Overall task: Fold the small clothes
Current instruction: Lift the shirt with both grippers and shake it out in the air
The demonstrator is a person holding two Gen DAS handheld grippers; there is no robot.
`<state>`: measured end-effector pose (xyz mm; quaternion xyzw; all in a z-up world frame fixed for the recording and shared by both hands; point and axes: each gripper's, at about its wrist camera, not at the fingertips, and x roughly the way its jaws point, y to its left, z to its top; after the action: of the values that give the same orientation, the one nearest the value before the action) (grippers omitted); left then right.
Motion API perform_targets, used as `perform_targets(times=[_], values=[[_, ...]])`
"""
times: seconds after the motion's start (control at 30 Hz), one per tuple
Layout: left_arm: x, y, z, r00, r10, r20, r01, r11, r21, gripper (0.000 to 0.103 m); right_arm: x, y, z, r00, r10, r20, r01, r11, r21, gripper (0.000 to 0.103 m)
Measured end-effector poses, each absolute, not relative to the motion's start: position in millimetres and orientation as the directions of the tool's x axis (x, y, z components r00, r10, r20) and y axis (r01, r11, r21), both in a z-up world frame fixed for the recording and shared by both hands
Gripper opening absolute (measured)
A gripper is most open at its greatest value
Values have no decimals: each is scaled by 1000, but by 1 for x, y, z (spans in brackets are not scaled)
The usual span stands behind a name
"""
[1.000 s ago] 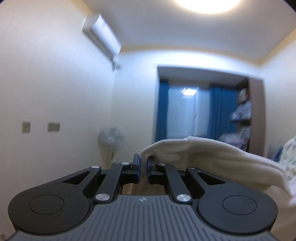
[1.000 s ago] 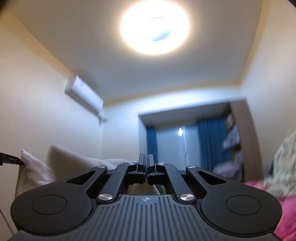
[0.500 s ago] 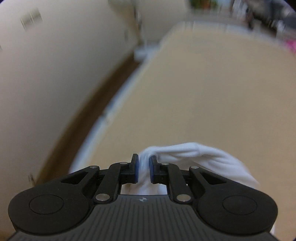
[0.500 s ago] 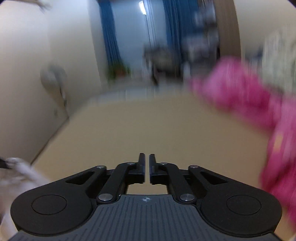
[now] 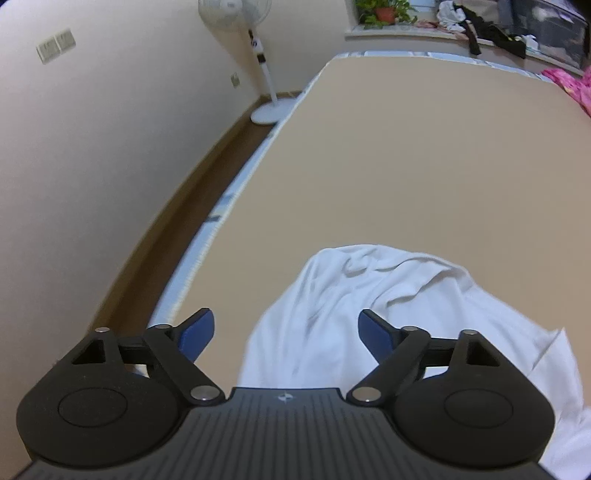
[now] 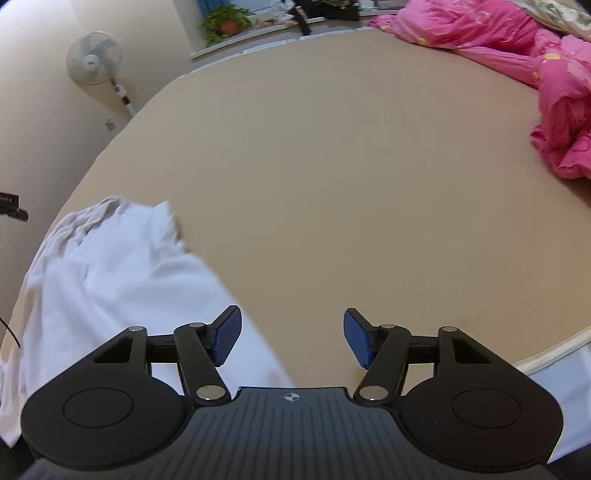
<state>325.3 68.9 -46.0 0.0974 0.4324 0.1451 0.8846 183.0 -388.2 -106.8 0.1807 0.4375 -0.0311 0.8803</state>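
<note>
A small white garment [image 5: 373, 306] lies crumpled on the tan bed surface [image 5: 424, 155], near its front left edge. My left gripper [image 5: 286, 334] is open and empty, hovering just above the near part of the garment. In the right wrist view the same garment [image 6: 107, 273] lies at the lower left. My right gripper [image 6: 291, 338] is open and empty, above bare bed just right of the garment's edge.
A pink quilt [image 6: 546, 85] is bunched at the far right of the bed. A standing fan [image 5: 255, 44] is on the floor by the left wall. A window ledge with a potted plant [image 5: 384, 13] and dark clothes runs behind the bed.
Both grippers swung down from facing the room to facing the bed. Both opened and let go of the white garment, which now lies on the bed.
</note>
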Motion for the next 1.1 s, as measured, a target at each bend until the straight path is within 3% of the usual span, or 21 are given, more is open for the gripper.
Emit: perform_targets(times=[0.17,0.37,0.53,0.57,0.6,0.63,0.67,0.77,0.9,1.03,1.1], values=[[304,75,-38,607,345,-716,-146,934,327,92,174,-333,-103,615,176,-768,68,959,275,64],[342,88,-68,577,342,-742,-108,932,346,92,234,-284,-104,659,190,-728,-19,971,237,83],[376,82,-104,510,355,-784,-82,927,367,92,323,-270,-139,553,170,-815,-1,979,203,86],[381,80,-110,498,363,-787,-81,923,375,92,334,-269,-148,526,166,-834,12,979,203,81],[386,79,-117,492,368,-789,-80,922,379,92,343,-268,-157,496,170,-851,21,978,207,56],[390,77,-121,486,367,-793,-78,922,379,92,348,-265,-162,483,171,-859,14,979,203,44],[392,77,-124,483,364,-796,-75,923,377,92,348,-257,-159,501,164,-850,-30,985,173,4],[398,71,-131,486,354,-800,-51,924,378,92,333,-246,-128,553,118,-825,-84,993,85,5],[408,54,-138,499,339,-798,2,920,392,92,303,-321,-81,662,61,-747,93,982,162,4],[429,23,-151,508,290,-811,72,924,376,92,302,-382,-98,619,-25,-785,208,969,133,4],[437,5,-157,517,252,-818,129,922,366,92,304,-396,-120,576,-2,-818,238,957,166,4]])
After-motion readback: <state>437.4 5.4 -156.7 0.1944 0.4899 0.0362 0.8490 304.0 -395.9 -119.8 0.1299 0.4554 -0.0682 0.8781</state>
